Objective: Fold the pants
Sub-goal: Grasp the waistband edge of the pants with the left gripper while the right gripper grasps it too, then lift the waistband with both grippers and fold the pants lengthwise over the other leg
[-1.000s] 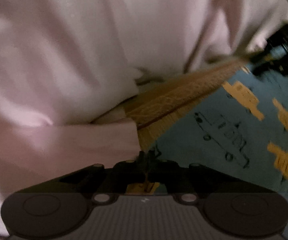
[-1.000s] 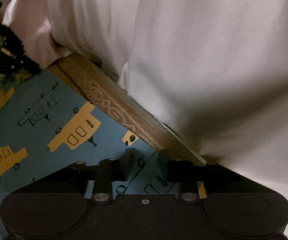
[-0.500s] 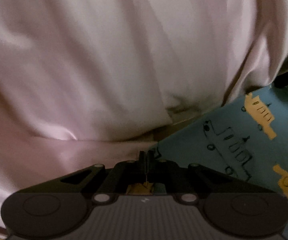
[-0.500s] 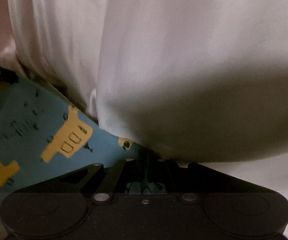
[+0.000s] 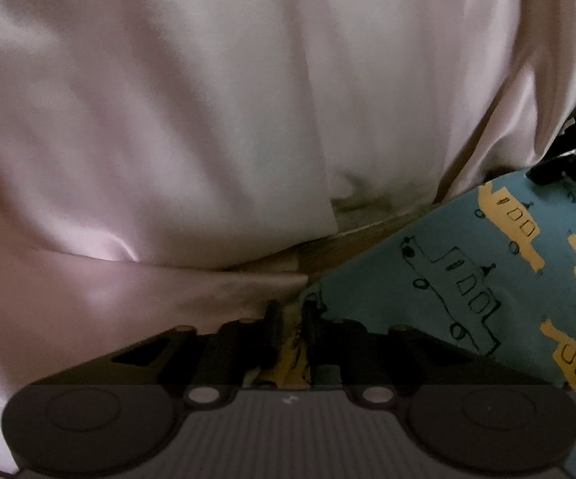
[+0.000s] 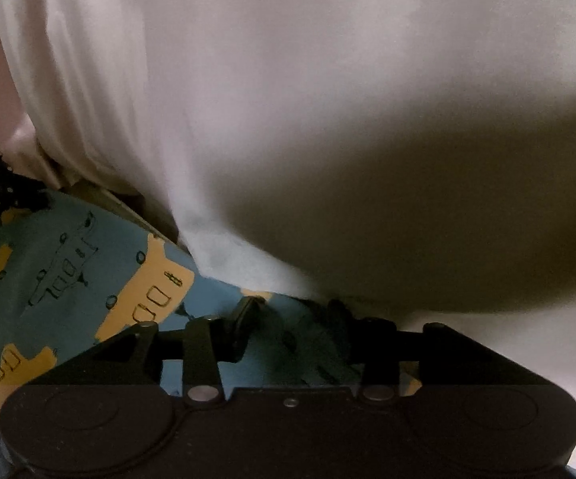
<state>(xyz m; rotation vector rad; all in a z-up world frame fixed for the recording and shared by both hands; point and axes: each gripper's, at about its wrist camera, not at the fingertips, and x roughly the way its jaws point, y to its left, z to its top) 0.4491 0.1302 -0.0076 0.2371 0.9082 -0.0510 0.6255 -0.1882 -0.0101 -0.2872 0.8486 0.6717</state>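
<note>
Currently, status by item:
Task object: we identify the pants (image 5: pixel 467 279) as the blue fabric printed with yellow and outlined vehicles, lying under both grippers and partly beneath a pale pink sheet (image 5: pixel 208 119).
Left gripper (image 5: pixel 290 315): we read the jaws as parted by a narrow gap, with patterned fabric showing between them; whether they pinch it, we cannot tell.
Right gripper (image 6: pixel 292 311): jaws spread wide, nothing clamped; blue fabric lies below and between them.
Progress: we judge that a fold has just been laid down, since the right jaws are released over flat fabric. How many folds are complete, we cannot tell; only a small patch of the garment shows.
Remaining: we judge that further folds or smoothing may follow, unconfirmed.
Other gripper: dark hardware appears at the edge of each view.
Containers: none visible in either view.
</note>
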